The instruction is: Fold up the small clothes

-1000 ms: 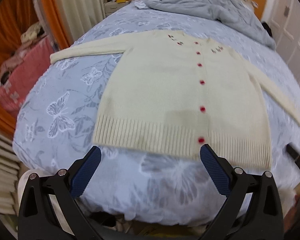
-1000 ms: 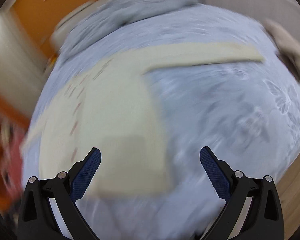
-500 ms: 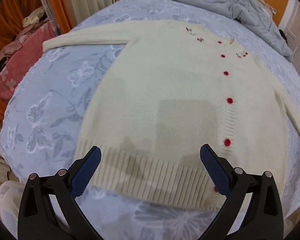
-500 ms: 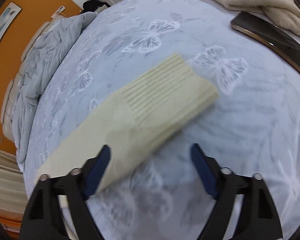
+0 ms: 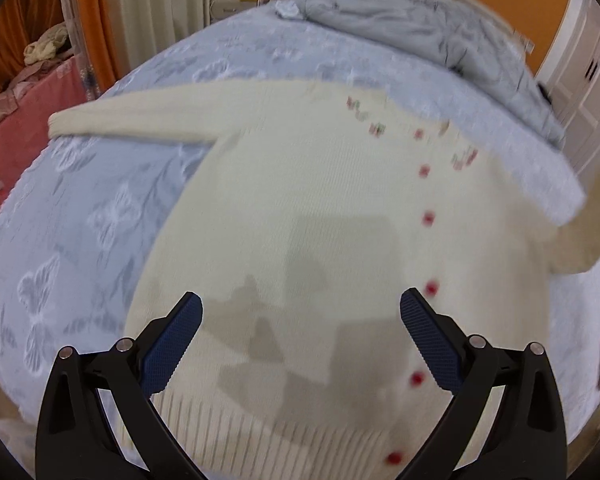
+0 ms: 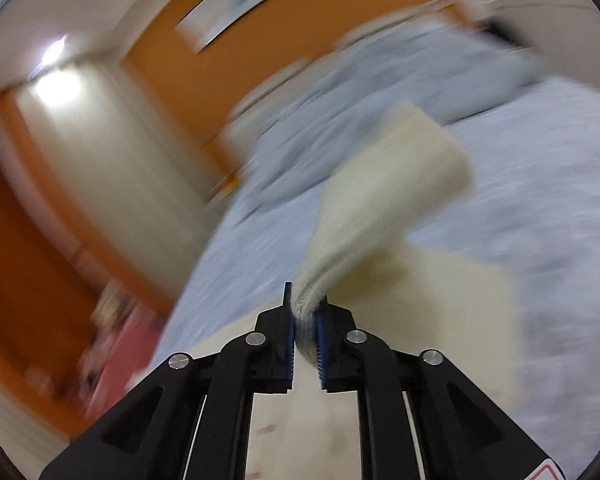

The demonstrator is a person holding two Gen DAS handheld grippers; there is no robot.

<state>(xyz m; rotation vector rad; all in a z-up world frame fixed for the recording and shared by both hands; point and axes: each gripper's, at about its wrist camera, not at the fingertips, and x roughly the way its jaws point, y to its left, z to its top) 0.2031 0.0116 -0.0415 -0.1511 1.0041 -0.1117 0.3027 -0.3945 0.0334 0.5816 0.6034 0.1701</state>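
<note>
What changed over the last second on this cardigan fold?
The right gripper, wide open above the bed a second ago, is closing on the cardigan's sleeve and has lifted it off the bedspread. The left gripper moved in over the cardigan. Its fingers remain open; the other sleeve stayed flat.

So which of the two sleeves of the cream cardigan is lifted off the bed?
The sleeve pinched in the closing jaws of the right gripper is raised. The other sleeve lies flat and stretched out on the blue bedspread, untouched.
</note>
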